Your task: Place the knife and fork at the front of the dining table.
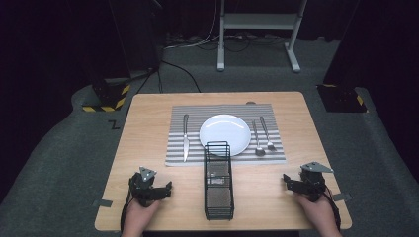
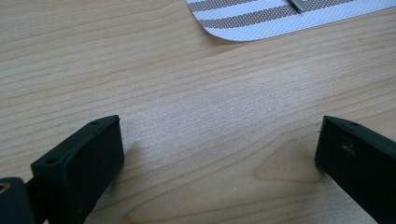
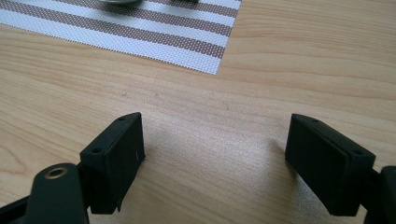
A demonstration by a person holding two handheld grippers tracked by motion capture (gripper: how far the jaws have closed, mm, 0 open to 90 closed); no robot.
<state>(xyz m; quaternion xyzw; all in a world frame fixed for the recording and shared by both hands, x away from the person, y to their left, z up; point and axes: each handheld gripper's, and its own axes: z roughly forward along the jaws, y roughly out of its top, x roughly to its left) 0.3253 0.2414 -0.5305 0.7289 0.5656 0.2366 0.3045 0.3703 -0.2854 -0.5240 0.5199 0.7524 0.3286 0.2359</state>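
Light wooden worktop (image 1: 148,123) on grey carpet floor (image 1: 59,148), dark room. Black wire mesh basket (image 1: 218,182) at front centre, between left tongs (image 1: 170,186) and right tongs (image 1: 285,178), both spread, empty. Striped placemat (image 1: 178,148) behind.

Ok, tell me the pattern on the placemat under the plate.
The placemat has brown-grey and white stripes in a fine woven mesh; this shows best in the right gripper view.
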